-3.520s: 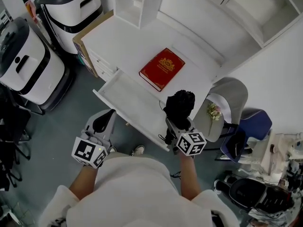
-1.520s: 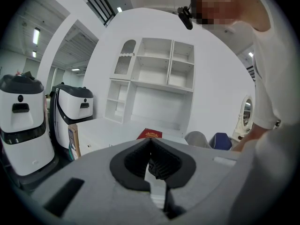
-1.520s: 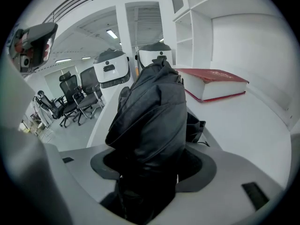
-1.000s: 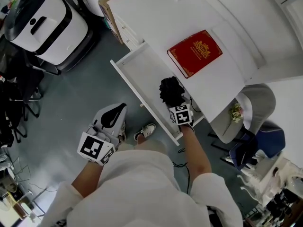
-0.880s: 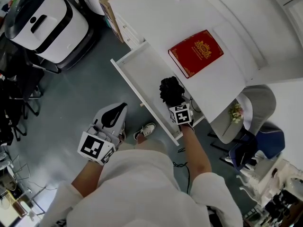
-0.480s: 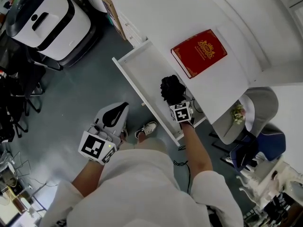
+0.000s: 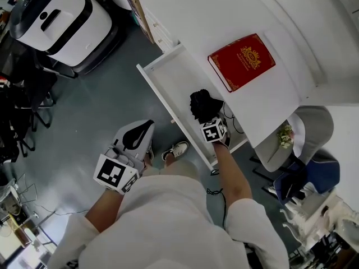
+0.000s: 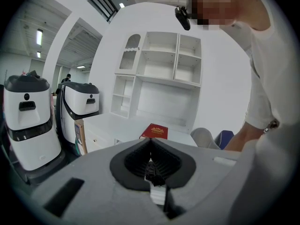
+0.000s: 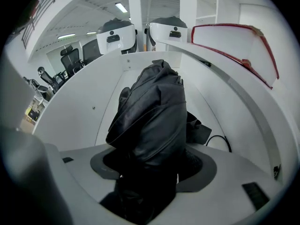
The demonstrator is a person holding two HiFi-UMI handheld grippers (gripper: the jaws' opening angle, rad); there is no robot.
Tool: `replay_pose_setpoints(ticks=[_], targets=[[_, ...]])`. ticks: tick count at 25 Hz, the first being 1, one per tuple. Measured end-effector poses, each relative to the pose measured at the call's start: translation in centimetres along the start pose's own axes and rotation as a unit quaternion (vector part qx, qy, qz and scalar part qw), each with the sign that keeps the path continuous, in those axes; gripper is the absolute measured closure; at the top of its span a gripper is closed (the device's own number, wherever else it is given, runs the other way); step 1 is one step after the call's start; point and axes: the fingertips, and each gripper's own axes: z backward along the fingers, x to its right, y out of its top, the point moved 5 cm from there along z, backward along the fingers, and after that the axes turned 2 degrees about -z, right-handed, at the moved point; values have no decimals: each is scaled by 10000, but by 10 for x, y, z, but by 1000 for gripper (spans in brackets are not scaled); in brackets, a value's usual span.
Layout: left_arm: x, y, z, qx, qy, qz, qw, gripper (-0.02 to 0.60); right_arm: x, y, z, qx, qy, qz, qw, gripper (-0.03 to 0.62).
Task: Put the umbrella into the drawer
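Note:
The folded black umbrella (image 7: 203, 106) (image 9: 152, 114) is held in my right gripper (image 7: 208, 122), which is shut on it inside the open white drawer (image 7: 162, 91) (image 9: 79, 107). In the right gripper view the umbrella fills the space between the jaws and hangs low over the drawer floor; I cannot tell whether it touches it. My left gripper (image 7: 134, 140) (image 8: 151, 156) hangs over the grey floor left of the drawer, shut with nothing in it.
A red book (image 7: 242, 61) (image 9: 234, 46) lies on the white desk top (image 7: 202, 21) above the drawer. White machines (image 7: 61, 15) and black chairs (image 7: 17, 100) stand to the left. A grey chair (image 7: 305, 133) is at the right. A black cable (image 9: 218, 142) lies in the drawer.
My right gripper has carried the umbrella down from above the desk edge into the drawer. Over the last second it has barely shifted. The left gripper has stayed put.

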Motion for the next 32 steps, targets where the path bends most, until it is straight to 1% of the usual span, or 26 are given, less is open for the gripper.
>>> replay_pose_setpoints(ticks=[6,10,13,17,19,21,24,26,28,30,32], targets=[[-3,-2,0,-50,45,-3,10000,568,-3,-4,-11,-124,-22,125,9998,293],[-5,-5,1,-111,29,-29,9999,568,-1,-5,-13,-116,135,82,9998,290],[-5,-4,0,-143,-24,-50,9999,568,-1,-4,-14,-204,220,91,9995,287],[1,3,-5,-83,-229,-166,9996,566,-3,-3,-13,-191,186,99,9996,287],[4,4,-6,-60,-343,-185,9992,568,-4,-3,-11,-138,116,97,9998,288],[7,3,-6,-53,-465,-210,9987,568,-6,-3,-4,-27,6,66,10000,256],[9,3,-5,-25,-655,-224,9976,567,-8,-3,14,195,-198,-62,9996,255],[10,4,-4,15,-800,-216,9966,566,-10,-6,27,305,-326,-238,9987,261],[12,6,-4,91,-1010,-244,9945,567,-7,-6,46,507,-500,-524,9961,264],[14,11,-8,198,-1259,-287,9914,568,0,0,69,774,-739,-812,9909,272],[15,14,-10,293,-1486,-326,9879,568,3,7,89,980,-949,-963,9860,288]])
